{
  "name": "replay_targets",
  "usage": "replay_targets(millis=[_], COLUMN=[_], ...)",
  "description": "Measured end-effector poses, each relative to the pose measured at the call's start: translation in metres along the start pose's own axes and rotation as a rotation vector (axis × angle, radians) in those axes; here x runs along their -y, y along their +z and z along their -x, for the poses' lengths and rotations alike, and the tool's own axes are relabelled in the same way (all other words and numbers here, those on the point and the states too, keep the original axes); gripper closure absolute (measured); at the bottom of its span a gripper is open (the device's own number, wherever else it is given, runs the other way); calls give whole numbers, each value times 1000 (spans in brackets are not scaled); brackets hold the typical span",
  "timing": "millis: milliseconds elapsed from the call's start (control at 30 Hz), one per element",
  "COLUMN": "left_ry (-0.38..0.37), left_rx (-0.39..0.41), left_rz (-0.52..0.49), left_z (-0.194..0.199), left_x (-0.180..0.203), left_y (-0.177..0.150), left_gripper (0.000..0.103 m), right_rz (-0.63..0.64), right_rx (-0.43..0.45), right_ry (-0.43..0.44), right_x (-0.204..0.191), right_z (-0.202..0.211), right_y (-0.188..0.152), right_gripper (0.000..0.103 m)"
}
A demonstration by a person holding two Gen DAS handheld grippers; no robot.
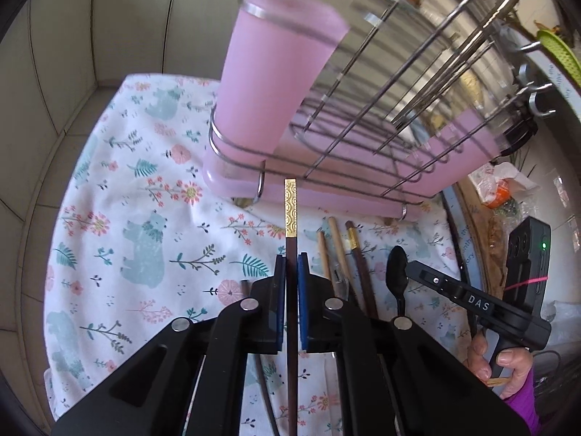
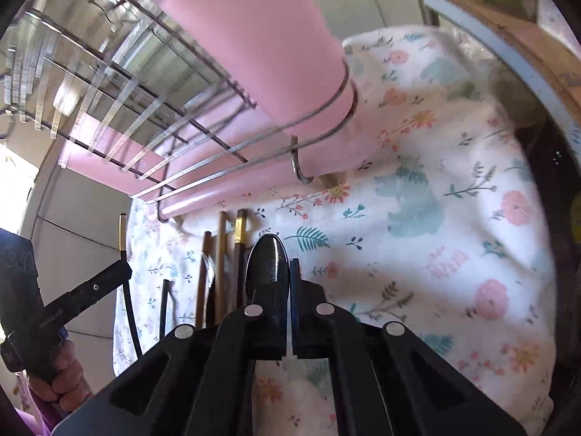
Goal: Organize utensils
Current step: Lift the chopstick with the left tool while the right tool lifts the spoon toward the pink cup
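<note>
My left gripper (image 1: 291,259) is shut on a dark chopstick with a gold-patterned top (image 1: 291,214), held upright in front of the pink utensil cup (image 1: 268,80) of the wire dish rack (image 1: 381,116). My right gripper (image 2: 287,265) is shut on a black spoon (image 2: 267,261); it also shows in the left wrist view (image 1: 397,272). Several chopsticks (image 1: 341,250) and a serrated knife (image 2: 210,283) lie on the floral cloth (image 1: 145,218) below the rack. The left gripper with its chopstick appears at the left of the right wrist view (image 2: 121,232).
The rack has a pink drip tray (image 1: 363,196) and metal wires. Tiled wall (image 1: 54,54) stands to the left. A green item (image 1: 559,54) and clutter (image 1: 497,185) lie at the right edge. A dark rod (image 2: 164,309) lies on the cloth.
</note>
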State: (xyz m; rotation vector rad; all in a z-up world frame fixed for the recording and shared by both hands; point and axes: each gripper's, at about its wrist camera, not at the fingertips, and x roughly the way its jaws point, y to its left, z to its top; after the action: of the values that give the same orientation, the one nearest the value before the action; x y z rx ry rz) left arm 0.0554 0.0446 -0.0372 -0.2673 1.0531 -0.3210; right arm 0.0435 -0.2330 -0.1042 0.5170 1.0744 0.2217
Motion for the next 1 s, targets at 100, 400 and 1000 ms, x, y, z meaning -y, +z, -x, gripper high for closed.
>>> replay_targets(millis=[100,400,1000], left_ry=[-5,-18,-47], left_rx=[44,149,344], left_rz=[-26,-63,-77], left_z=[12,37,93], left_x=[9,36,52], left_y=[0,-1,8], left_gripper=[98,98,98], right_rz=[6,41,135], right_rx=[66,231,404], right_ry=[-13,-52,-78], right_x=[-2,-12,-34], right_z=[18,75,125], right_y=[-5,-13,-12], right_gripper=[102,102,102])
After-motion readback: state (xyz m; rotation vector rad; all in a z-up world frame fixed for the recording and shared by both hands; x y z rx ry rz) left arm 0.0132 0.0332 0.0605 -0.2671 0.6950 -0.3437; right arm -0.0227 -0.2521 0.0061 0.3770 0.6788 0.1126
